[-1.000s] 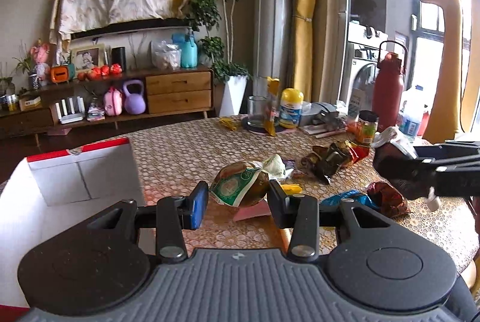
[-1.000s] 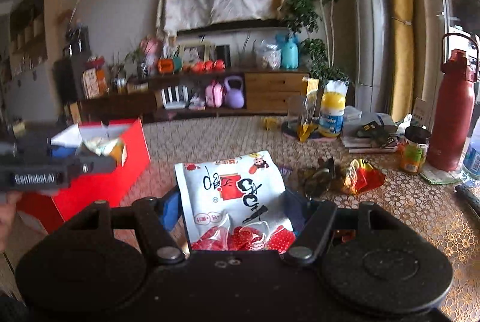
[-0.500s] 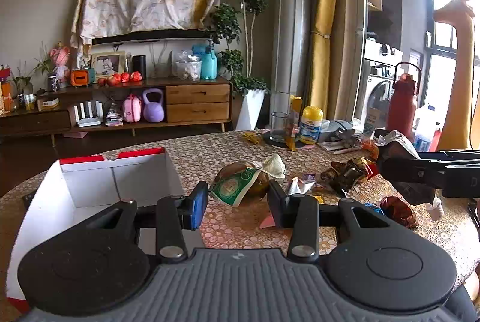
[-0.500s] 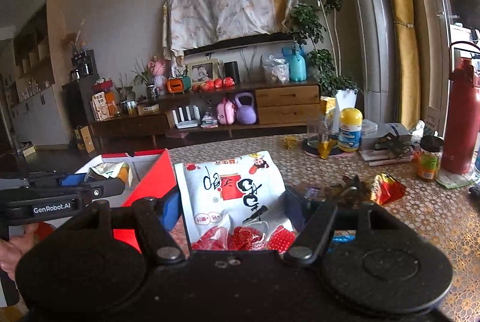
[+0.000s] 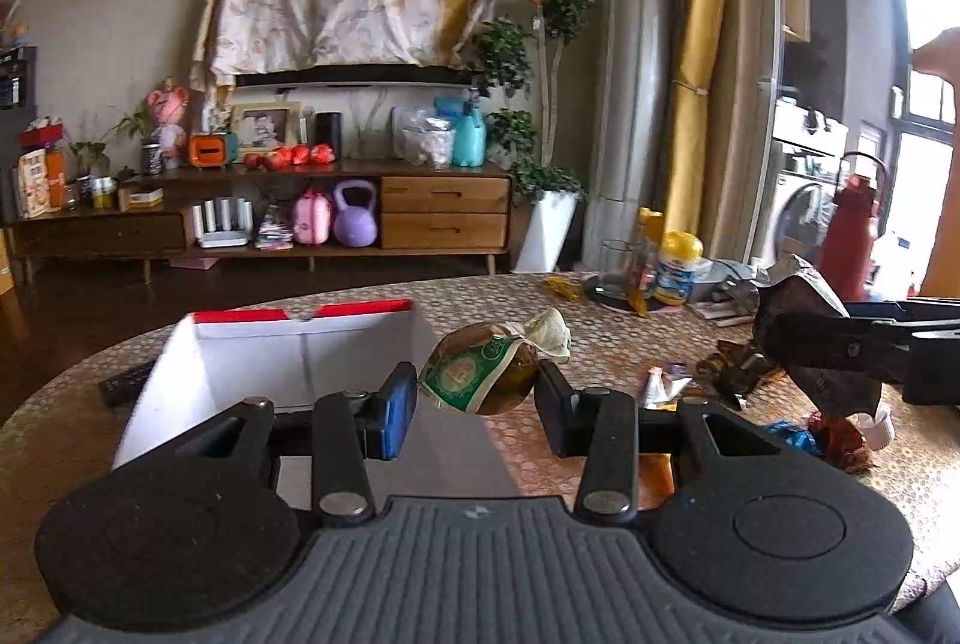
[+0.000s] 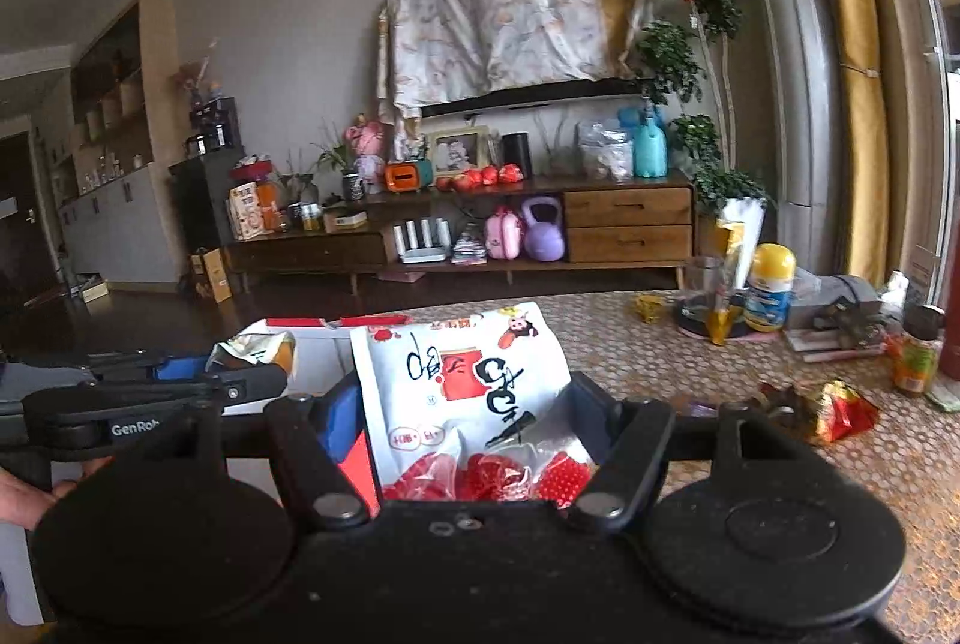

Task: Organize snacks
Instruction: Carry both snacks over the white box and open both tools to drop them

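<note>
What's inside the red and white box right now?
In the left wrist view the box shows only bare white walls; its floor is hidden behind the left gripper, which holds a green-labelled snack pack. So whether anything lies at the bottom cannot be told.

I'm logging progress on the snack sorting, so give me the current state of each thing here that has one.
Left gripper: shut on the green-labelled snack pack, held above the table.
Right gripper: shut on the white snack bag, held upright.
Red and white box: open at the top; the inside that shows is bare.
Loose wrappers: lying on the table, not yet sorted.
Red bottle: upright.
</note>
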Demonstrator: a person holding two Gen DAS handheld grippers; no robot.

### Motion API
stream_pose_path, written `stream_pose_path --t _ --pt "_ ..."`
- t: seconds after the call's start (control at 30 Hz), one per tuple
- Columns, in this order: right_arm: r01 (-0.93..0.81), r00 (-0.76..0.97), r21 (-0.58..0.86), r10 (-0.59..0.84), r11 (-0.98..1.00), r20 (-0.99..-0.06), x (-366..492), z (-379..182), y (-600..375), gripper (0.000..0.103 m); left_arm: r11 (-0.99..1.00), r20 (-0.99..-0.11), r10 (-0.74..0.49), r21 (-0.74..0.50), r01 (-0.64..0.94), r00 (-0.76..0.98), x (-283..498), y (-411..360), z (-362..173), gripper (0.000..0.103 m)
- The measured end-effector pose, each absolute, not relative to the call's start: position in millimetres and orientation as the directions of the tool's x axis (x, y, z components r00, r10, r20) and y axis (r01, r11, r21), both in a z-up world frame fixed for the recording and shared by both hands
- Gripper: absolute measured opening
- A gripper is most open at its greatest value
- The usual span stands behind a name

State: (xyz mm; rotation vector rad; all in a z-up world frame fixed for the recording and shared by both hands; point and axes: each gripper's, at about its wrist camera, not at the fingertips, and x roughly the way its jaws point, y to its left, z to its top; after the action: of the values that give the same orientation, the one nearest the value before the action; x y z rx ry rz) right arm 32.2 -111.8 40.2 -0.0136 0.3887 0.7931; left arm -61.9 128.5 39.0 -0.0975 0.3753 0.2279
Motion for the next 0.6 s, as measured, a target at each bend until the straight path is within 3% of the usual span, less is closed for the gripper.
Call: stream_pose_path --t 0.6 --pt "-0.819 0.484 0.117 0.786 0.562 -0.385 36.4 42.3 -9.1 0.068 0.917 -0.445 0.341 -0.037 -0.398 0.828 -77.9 199.9 20.5 0.042"
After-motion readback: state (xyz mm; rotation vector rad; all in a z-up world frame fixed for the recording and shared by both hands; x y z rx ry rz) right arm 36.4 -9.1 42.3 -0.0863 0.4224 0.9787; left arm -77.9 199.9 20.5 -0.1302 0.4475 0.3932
